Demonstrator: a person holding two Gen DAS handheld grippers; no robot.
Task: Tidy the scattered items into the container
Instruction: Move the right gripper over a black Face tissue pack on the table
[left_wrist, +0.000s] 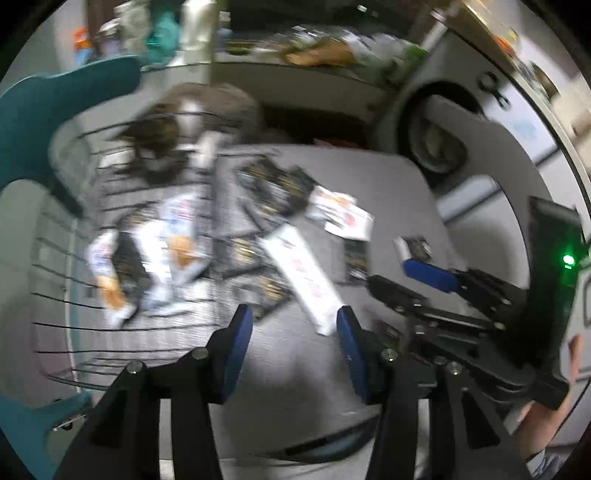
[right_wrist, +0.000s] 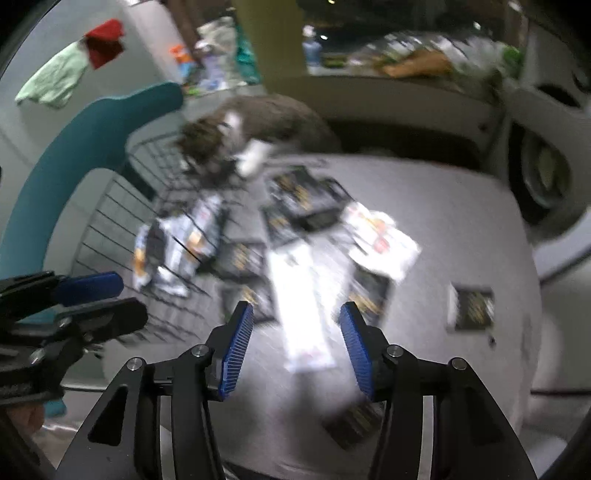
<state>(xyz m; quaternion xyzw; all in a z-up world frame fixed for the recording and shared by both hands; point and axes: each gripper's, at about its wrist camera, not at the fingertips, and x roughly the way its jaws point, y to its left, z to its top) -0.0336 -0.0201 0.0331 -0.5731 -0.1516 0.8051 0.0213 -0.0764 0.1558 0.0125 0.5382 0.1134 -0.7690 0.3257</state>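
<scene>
Both views are motion-blurred. A black wire basket (left_wrist: 74, 229) (right_wrist: 122, 221) stands at the table's left and holds several white and dark snack packets (left_wrist: 159, 251) (right_wrist: 177, 243). Black-and-gold sachets (left_wrist: 273, 184) (right_wrist: 303, 199), a long white packet (left_wrist: 306, 277) (right_wrist: 303, 306) and a white-and-red packet (left_wrist: 343, 214) (right_wrist: 384, 240) lie scattered on the grey table (left_wrist: 295, 369) (right_wrist: 461, 221). My left gripper (left_wrist: 295, 317) is open and empty above the long packet's near end. My right gripper (right_wrist: 297, 314) is open and empty over the same packet; it also shows in the left wrist view (left_wrist: 406, 280).
A grey-brown cat (left_wrist: 192, 122) (right_wrist: 251, 133) sits at the basket's far end. A teal chair (left_wrist: 48, 110) (right_wrist: 92, 136) stands left. A washing machine (left_wrist: 443, 129) is at right. A lone sachet (right_wrist: 472, 306) lies to the right, another (right_wrist: 354, 421) near the front edge.
</scene>
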